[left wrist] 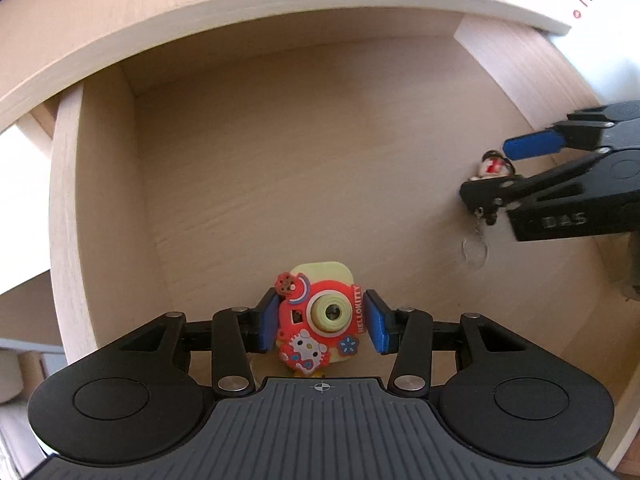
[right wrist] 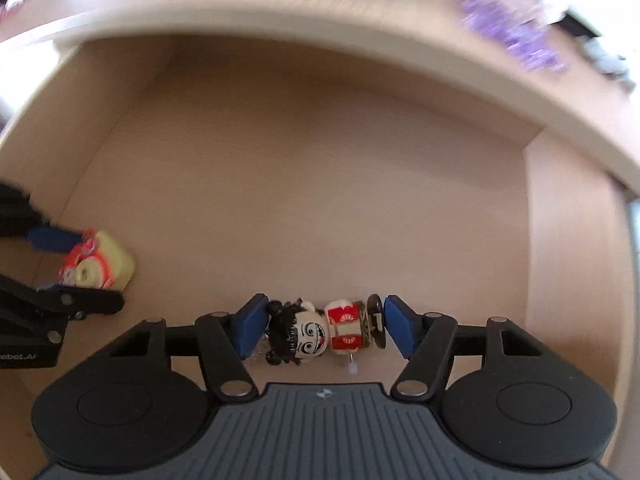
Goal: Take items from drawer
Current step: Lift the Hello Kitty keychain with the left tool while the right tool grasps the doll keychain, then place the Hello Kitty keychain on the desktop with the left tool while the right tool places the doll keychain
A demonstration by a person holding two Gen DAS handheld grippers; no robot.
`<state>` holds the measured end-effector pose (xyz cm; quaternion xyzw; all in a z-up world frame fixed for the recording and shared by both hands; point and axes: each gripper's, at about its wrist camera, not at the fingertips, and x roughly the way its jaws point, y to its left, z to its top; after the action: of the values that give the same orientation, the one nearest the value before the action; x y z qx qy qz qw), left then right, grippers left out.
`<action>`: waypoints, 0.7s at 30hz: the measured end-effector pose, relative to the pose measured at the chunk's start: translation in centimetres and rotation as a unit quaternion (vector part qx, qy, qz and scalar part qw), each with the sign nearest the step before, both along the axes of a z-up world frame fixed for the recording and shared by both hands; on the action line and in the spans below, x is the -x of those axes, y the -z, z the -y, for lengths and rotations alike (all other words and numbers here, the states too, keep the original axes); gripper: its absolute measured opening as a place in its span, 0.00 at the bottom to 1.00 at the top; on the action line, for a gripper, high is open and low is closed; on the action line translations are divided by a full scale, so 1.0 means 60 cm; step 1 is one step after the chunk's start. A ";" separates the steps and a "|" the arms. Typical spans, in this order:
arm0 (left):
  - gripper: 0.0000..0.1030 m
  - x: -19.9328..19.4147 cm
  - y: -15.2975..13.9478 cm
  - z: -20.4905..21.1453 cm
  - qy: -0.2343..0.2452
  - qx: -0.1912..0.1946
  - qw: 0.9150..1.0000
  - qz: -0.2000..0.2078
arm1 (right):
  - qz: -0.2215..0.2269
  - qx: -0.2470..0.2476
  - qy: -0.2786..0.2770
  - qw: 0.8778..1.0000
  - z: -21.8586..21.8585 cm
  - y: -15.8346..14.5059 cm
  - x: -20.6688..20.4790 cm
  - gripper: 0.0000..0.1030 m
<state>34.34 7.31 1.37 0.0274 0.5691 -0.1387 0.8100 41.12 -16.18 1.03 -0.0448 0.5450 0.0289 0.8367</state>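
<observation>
Now both items bracketed inside drawer (left wrist: 304, 184): my left gripper (left wrist: 326, 322) narrow around Hello Kitty toy camera (left wrist: 320, 320), right gripper (right wrist: 322, 326) narrow around doll keychain (right wrist: 324, 330). Lift-out remains.

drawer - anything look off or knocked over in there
Nothing damaged or spilled. The doll keychain lies sideways between the right tongs, and the toy camera sits between the left tongs.

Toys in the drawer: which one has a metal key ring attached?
The small dark-haired, white-faced figure between the right gripper's pads; the red toy camera has none.
</observation>
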 end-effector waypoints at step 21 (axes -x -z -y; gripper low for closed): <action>0.48 0.009 0.019 0.019 0.030 -0.039 0.999 0.000 | 0.004 -0.006 -0.041 0.999 -0.009 -0.030 0.015 0.62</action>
<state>33.83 6.18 0.23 0.0756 0.5731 -0.1406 0.8038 40.21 -15.62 2.81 -0.0624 0.5395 0.0661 0.8370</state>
